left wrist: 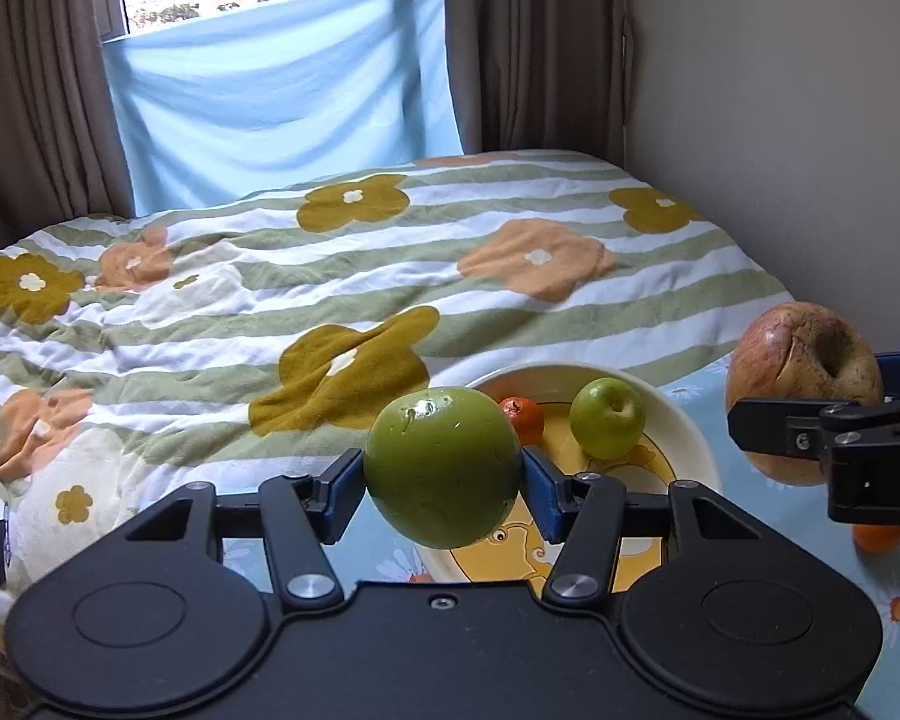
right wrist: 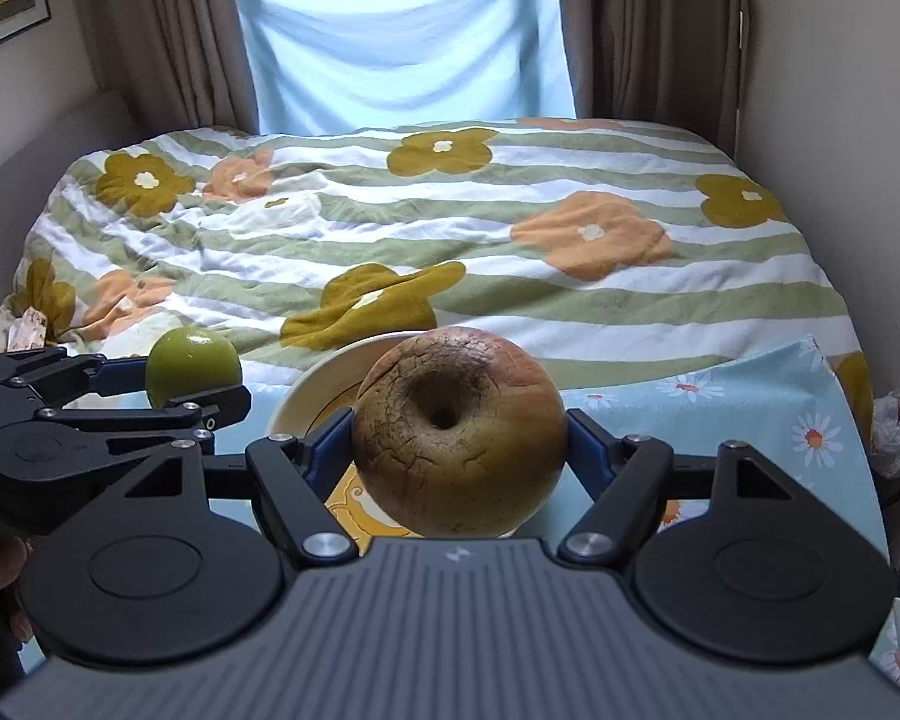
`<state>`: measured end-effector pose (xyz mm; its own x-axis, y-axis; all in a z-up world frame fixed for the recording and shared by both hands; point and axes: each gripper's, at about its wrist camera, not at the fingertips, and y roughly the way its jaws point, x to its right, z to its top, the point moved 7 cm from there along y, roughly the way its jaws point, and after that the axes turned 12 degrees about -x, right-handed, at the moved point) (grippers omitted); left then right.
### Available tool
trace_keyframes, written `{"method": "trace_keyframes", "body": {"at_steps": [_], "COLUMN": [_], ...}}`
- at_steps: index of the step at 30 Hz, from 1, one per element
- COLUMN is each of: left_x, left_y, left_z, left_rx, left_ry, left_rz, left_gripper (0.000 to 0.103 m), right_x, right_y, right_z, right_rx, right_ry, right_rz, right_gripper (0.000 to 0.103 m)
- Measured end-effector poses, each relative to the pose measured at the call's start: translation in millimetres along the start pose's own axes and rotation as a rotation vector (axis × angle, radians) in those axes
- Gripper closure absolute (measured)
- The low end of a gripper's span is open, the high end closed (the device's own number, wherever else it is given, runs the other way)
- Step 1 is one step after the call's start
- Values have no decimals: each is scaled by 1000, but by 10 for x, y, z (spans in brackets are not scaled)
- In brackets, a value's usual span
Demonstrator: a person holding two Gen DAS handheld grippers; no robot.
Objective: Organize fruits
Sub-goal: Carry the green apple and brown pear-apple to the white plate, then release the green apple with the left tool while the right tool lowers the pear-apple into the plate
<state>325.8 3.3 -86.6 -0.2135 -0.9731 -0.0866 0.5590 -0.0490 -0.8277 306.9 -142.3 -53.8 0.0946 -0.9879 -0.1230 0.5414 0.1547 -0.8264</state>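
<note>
My left gripper (left wrist: 444,483) is shut on a large green apple (left wrist: 443,467) and holds it above the near left rim of a cream bowl (left wrist: 684,414). The bowl holds a small green apple (left wrist: 607,417) and a small orange (left wrist: 523,417). My right gripper (right wrist: 459,441) is shut on a wrinkled red-brown apple (right wrist: 459,438), held above the bowl's (right wrist: 318,384) near side. In the left wrist view the brown apple (left wrist: 801,360) hangs to the right of the bowl. In the right wrist view the green apple (right wrist: 192,366) shows at the left.
The bowl stands on a light blue daisy-print cloth (right wrist: 750,396). Another orange (left wrist: 879,537) lies on the cloth under the right gripper. A bed with a flowered striped quilt (left wrist: 390,276) lies beyond. A wall (left wrist: 780,120) runs along the right.
</note>
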Motion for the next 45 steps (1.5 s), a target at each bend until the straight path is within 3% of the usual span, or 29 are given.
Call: {"method": "trace_keyframes", "body": {"at_steps": [10,21,24,27,29,36,45], "left_x": [107,260,303,306,280,43,-222], "left_y": [731,993,987,852,745,545,333], "left_z": [109,87,77,108,128,57,-96], "left_rx": [-69,-92,-82,-24,1,-29,-45], "left_ry": [97,178,191,207,201,128,42], "left_rz": [-28,-21,-29,-1,-19,-38,-12], "left_gripper": [43,43,40,1,0,0,0], "right_x": [125,237,252,268,271,212,-68], "right_y": [430,573,566,547,535,500,606], "right_z": [62,46,51,54,52,86,110], "right_rx": [-54,-82,-80,-79,-79,-78,-100], "right_ry": [81,111,118,121,123,93,34], "right_rz": [-47,-70,-72,-72,-69,-57,-20], "right_gripper": [14,14,14,14,14,14,14]}}
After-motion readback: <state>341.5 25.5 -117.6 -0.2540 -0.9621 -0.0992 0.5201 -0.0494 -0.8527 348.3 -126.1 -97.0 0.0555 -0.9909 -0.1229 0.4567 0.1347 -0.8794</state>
